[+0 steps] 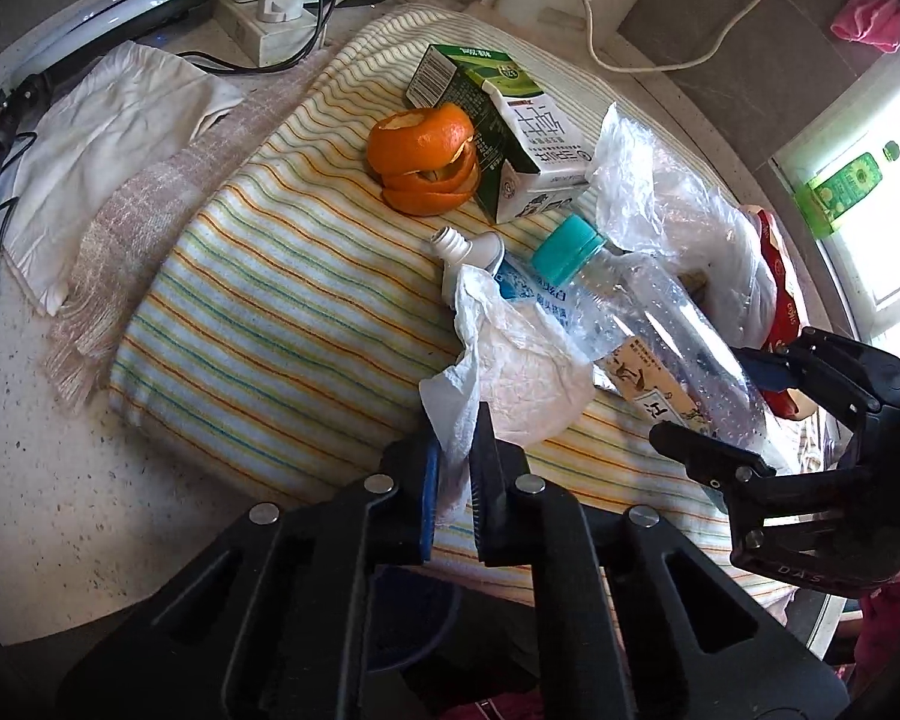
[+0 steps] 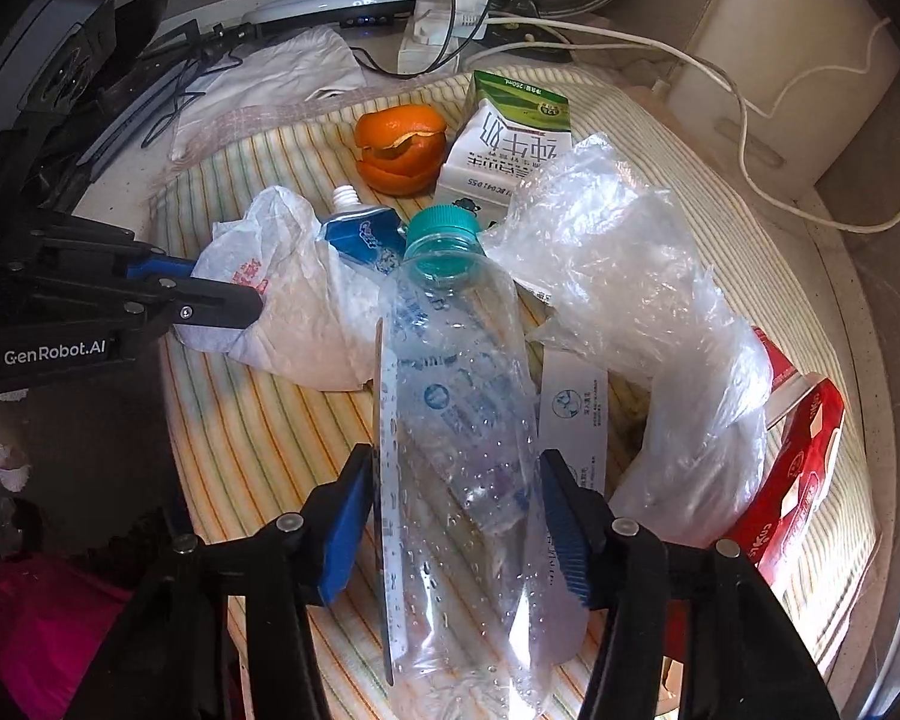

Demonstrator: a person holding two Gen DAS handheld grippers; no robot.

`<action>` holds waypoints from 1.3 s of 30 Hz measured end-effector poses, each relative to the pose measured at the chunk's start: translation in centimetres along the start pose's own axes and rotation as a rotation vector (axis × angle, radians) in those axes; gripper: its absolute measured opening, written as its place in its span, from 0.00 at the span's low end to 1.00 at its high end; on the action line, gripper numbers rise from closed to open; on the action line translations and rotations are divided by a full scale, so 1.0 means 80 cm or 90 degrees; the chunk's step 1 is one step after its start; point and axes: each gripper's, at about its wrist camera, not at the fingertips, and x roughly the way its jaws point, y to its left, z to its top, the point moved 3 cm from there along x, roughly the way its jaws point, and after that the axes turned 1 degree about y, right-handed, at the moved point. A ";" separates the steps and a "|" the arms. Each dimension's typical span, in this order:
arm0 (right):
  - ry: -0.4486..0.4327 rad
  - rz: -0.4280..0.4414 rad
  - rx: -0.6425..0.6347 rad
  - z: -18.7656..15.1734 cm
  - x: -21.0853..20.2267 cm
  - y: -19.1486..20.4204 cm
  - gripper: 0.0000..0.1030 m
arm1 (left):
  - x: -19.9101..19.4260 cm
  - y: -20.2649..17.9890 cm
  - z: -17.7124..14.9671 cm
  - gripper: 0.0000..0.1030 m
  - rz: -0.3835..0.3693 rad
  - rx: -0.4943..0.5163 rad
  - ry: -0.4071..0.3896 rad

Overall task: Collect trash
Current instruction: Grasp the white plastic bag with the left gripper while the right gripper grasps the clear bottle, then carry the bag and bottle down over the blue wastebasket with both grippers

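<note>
Trash lies on a striped towel (image 1: 270, 312). My left gripper (image 1: 457, 450) is at the bottom of the left wrist view, shut on a corner of a crumpled white plastic bag (image 1: 522, 372); the right wrist view shows it (image 2: 249, 303) from the side, pinching that bag (image 2: 306, 324). A clear plastic bottle (image 2: 456, 372) with a teal cap lies lengthwise between the blue pads (image 2: 348, 516) of my right gripper (image 2: 456, 459), and both pads touch its sides. From the left wrist view, the right gripper (image 1: 702, 396) straddles the bottle (image 1: 648, 312). A toothpaste tube (image 1: 474, 252) lies partly under the bag.
Orange peel (image 1: 426, 162) and a green-and-white milk carton (image 1: 510, 132) sit at the far side of the towel. A crumpled clear bag (image 2: 630, 276) and a red packet (image 2: 804, 450) lie right of the bottle. A power strip (image 1: 258, 18), cables and a white cloth (image 1: 108, 138) lie beyond.
</note>
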 end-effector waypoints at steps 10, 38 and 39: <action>-0.073 0.103 0.065 -0.025 -0.033 -0.013 0.53 | -0.053 0.001 -0.024 0.05 0.018 -0.047 -0.056; -0.144 0.166 0.271 -0.126 -0.124 0.099 0.53 | -0.111 0.082 -0.131 0.05 -0.004 0.023 0.003; -0.139 0.169 0.281 -0.131 -0.120 0.107 0.53 | -0.108 0.085 -0.136 0.05 -0.004 0.029 0.010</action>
